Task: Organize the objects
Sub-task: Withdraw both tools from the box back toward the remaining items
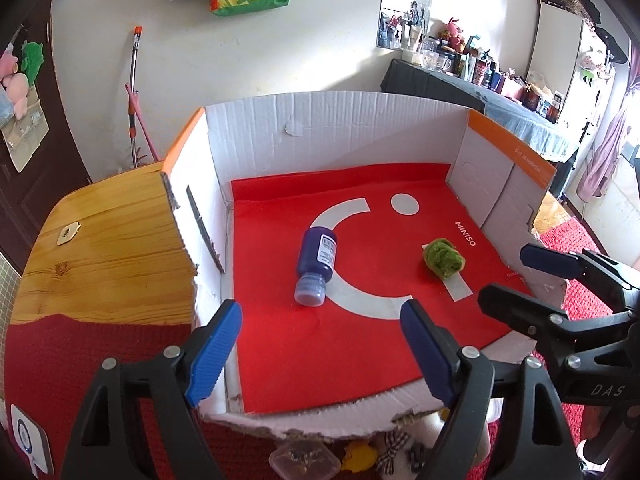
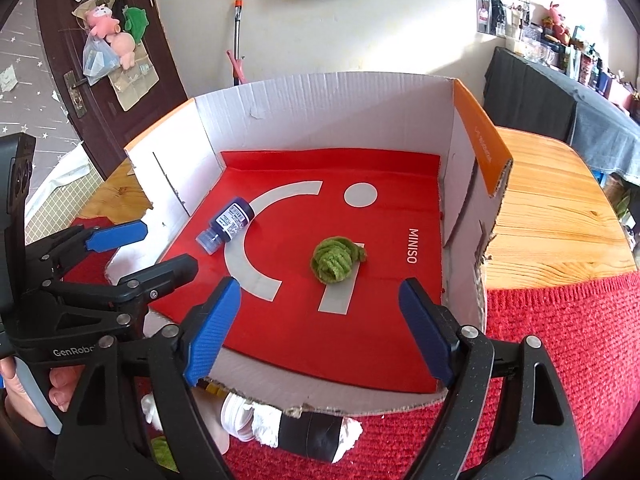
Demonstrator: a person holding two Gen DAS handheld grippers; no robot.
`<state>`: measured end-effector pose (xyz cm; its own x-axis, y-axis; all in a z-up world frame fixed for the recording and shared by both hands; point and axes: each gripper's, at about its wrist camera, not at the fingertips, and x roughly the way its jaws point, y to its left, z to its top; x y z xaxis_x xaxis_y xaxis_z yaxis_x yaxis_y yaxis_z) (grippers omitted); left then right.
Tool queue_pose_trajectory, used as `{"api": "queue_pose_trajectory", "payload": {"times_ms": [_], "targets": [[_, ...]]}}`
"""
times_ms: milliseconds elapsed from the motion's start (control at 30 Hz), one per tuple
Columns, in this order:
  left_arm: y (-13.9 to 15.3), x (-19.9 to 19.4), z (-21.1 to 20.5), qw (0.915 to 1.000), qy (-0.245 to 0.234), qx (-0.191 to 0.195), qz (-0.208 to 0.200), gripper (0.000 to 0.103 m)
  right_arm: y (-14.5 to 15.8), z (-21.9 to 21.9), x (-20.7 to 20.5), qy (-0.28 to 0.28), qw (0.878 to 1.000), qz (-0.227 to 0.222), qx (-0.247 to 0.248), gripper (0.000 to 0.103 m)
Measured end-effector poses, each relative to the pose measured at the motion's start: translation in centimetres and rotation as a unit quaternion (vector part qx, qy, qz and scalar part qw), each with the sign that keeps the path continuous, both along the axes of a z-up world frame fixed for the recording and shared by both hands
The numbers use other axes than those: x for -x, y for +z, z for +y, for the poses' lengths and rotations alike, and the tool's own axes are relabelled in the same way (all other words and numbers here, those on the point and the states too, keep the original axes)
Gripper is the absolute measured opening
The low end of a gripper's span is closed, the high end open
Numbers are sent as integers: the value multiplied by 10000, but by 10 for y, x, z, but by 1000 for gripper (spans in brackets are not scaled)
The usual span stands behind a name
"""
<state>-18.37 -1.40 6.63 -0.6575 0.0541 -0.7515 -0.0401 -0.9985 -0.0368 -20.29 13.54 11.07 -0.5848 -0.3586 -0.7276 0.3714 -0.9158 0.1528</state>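
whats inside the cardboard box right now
Inside the cardboard box a red mat carries a blue bottle on its side and a green fuzzy ball. The mat hides the box floor.

The cardboard box (image 1: 340,120) was walled at the back and on both sides, while its torn near edge lay low and gave open entry from the front and from above. On the red liner (image 2: 380,240), a blue bottle (image 1: 316,266) lying on its side and a green fuzzy bundle (image 2: 336,260) were the only obstacles, well apart. Bare floor lay between them and along the back wall.
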Motion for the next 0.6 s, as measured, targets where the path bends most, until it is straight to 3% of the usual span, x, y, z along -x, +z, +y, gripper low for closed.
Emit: {"api": "queue_pose_trajectory", "payload": {"times_ms": [600], "targets": [[2,-26,-1,10000,24,26,87,97,8,2,-24,-65,9998,208,-16,98]]}}
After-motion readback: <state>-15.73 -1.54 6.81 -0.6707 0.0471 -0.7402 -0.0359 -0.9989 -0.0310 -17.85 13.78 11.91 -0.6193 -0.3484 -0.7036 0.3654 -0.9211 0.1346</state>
